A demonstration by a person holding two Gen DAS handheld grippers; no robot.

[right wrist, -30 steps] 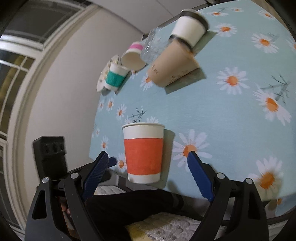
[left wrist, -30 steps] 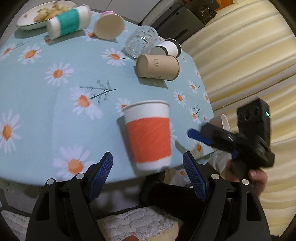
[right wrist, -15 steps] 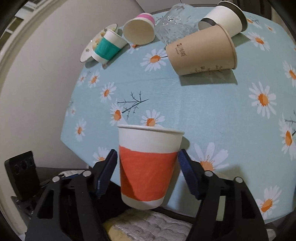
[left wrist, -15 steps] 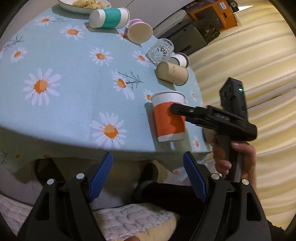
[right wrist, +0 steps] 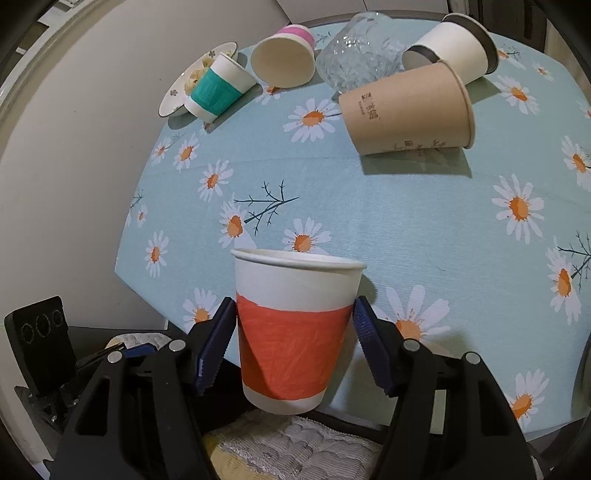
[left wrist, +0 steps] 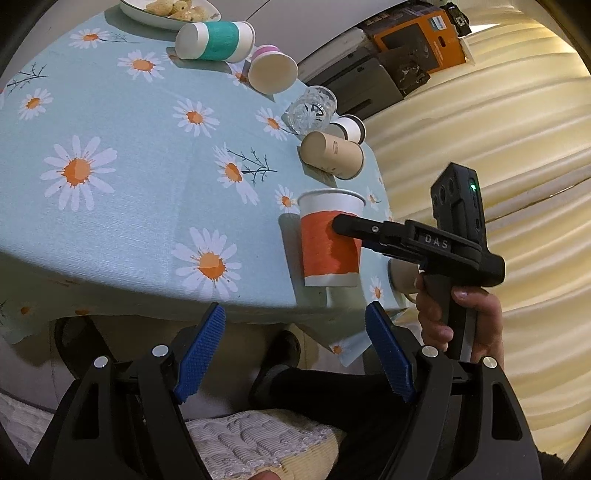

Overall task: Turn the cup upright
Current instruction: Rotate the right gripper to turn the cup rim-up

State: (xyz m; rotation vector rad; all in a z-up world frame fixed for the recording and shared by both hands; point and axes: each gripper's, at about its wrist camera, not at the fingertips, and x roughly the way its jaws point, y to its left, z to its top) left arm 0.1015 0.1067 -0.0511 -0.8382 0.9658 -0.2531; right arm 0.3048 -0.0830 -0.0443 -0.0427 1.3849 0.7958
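Note:
A white paper cup with an orange band (left wrist: pixel 330 243) (right wrist: pixel 293 332) stands upright at the near edge of the daisy tablecloth (left wrist: pixel 140 155). My right gripper (right wrist: pixel 293 343) is shut on this cup, its blue pads pressing both sides of the orange band. In the left wrist view the right gripper's finger (left wrist: pixel 373 230) crosses the cup. My left gripper (left wrist: pixel 295 350) is open and empty, held below the table edge, short of the cup.
Lying on their sides at the far end: a brown paper cup (right wrist: pixel 406 110), a white cup with dark rim (right wrist: pixel 454 48), a glass (right wrist: pixel 354 62), a pink-banded cup (right wrist: pixel 286 59), a teal-banded cup (right wrist: pixel 218 86). A plate of food (left wrist: pixel 166 11) sits beyond.
My right gripper has closed its fingers onto the orange-banded cup. My left gripper has pulled back from the cup and away from the table edge, staying open.

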